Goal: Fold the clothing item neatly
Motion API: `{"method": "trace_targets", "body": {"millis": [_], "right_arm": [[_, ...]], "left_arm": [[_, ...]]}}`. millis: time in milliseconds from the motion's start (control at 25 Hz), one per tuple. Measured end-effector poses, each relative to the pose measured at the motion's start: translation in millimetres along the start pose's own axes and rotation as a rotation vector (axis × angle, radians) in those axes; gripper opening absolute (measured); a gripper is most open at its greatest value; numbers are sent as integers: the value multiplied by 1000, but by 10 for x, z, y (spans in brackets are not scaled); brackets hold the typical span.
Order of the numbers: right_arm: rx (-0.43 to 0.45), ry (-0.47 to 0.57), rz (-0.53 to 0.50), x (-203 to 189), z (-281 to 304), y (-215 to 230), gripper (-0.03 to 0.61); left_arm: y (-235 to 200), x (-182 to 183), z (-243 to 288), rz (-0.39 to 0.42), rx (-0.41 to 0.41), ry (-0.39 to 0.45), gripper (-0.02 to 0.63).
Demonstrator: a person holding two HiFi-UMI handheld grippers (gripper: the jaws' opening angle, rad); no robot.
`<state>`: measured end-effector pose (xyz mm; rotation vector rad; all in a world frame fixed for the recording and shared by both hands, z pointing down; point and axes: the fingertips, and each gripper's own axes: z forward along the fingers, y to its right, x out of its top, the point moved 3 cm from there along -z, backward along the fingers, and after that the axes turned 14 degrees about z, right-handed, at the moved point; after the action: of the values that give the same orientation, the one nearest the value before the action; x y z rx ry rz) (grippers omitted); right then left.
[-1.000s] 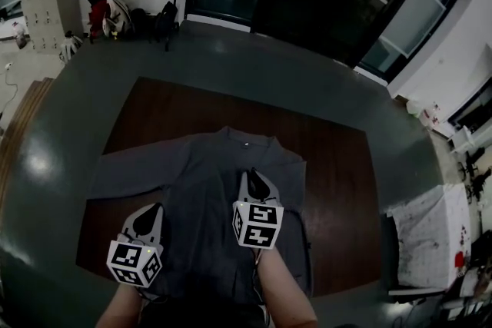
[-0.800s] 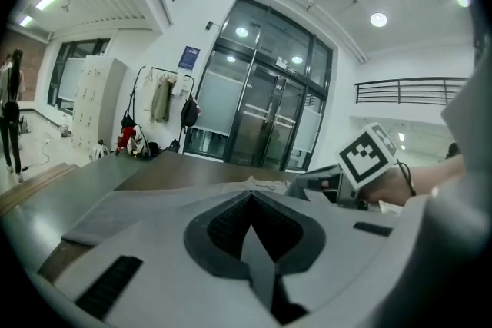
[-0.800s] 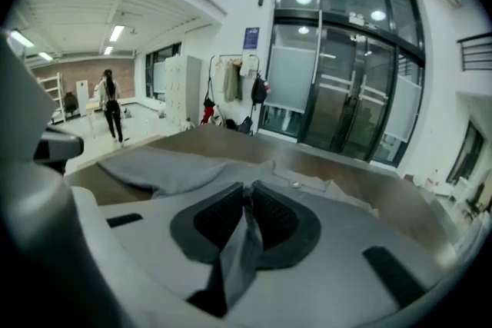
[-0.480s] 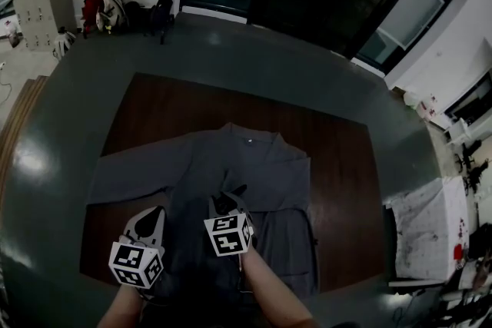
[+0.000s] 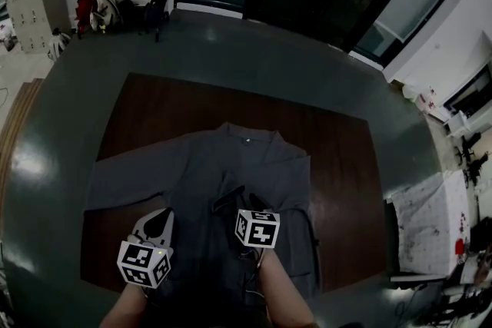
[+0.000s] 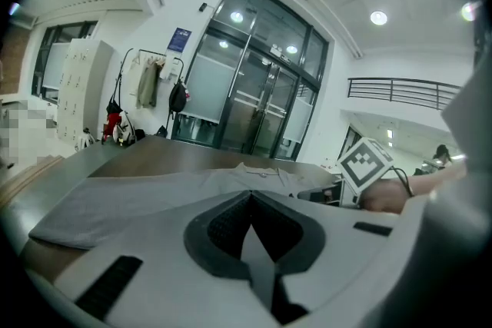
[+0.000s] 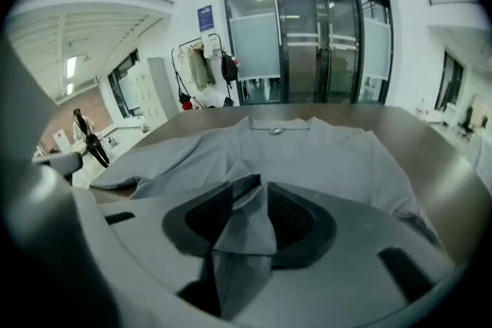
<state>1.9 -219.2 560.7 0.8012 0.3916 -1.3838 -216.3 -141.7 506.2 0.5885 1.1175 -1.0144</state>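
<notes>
My left gripper (image 5: 164,217) is clamped shut on the shirt (image 5: 254,161) hem. My right gripper (image 5: 240,200) has just been opening, with a fold loose between its jaws. Bare table (image 5: 154,100) lies beyond the collar.

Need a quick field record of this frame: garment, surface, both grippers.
garment: grey shirt, lying flat, collar on the far side from the person
outstretched sleeve: spread toward the head view's left
surface: brown tabletop
left gripper: jaws shut, low by the shirt's near part; can't tell if cloth is pinched
right gripper: jaws apart, just been opening, with a fold of the shirt standing between them
</notes>
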Motion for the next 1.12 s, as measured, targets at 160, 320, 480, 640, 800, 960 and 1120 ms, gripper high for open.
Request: {"method": "trace_targets", "body": {"millis": [160,320,480,640,800,960,1120], "right_arm": [[60,-83,169,113,300,66,178],[28,-152,189,102,522,40,174],[66,-89,239,186,537,-101,-5],[201,-56,202,331,537,-441,-5],[362,-66,126,374,582,-950,-5],[440,-158,-23,153,678,-1373,74],[472,-165,-92,71,617,-1546,155]], "left_arm": [[-5,1,83,3,-3,-7,8],[-63,-42,121,-13,4,-18,8],[-156,-73,119,-17,21,-27,8],[-245,-67,94,-17,41,-23,8],[-343,-121,37,-31,54,-27,8],[-410,-189,-43,-40,64,-36,9],[-471,-226,-116,-56,87,-37,8]]}}
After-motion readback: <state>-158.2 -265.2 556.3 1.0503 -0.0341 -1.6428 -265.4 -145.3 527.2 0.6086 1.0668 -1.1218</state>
